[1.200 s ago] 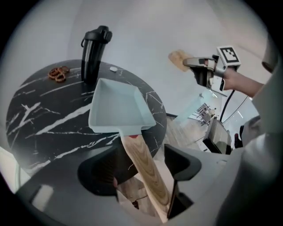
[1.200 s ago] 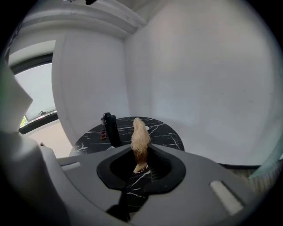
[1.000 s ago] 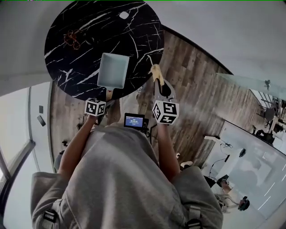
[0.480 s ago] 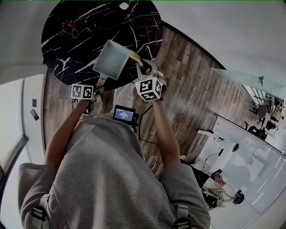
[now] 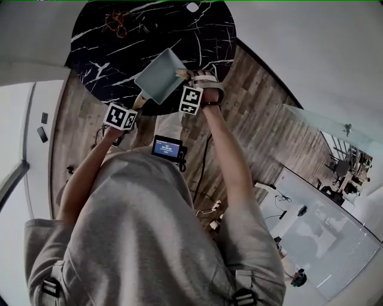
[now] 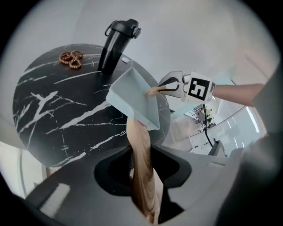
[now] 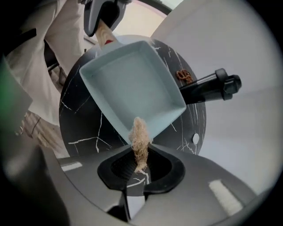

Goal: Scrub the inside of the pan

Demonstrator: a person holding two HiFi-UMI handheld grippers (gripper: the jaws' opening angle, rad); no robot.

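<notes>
A pale blue square pan (image 5: 159, 76) is tilted above the black marble table (image 5: 114, 51). My left gripper (image 6: 140, 161) has just closed on the pan's wooden handle (image 6: 139, 145) and is shut on it. My right gripper (image 7: 140, 167) is shut on a tan fibrous scrubber (image 7: 140, 141). The scrubber's tip sits at the near rim of the pan (image 7: 132, 86). In the left gripper view the right gripper (image 6: 173, 85) holds the scrubber (image 6: 154, 91) against the right edge of the pan (image 6: 132, 101). The left gripper (image 7: 98, 13) shows at the top of the right gripper view.
A black bottle (image 6: 116, 44) stands on the table behind the pan. A brown coiled thing (image 6: 71, 59) lies at the far side and a small white disc (image 7: 195, 139) near the table's edge. Wooden floor (image 5: 263, 125) surrounds the table. A small screen (image 5: 167, 147) hangs at the person's chest.
The pan has come up off the table and tilted. The right gripper rolled over and came down from the right, bringing the scrubber to the pan's rim.
</notes>
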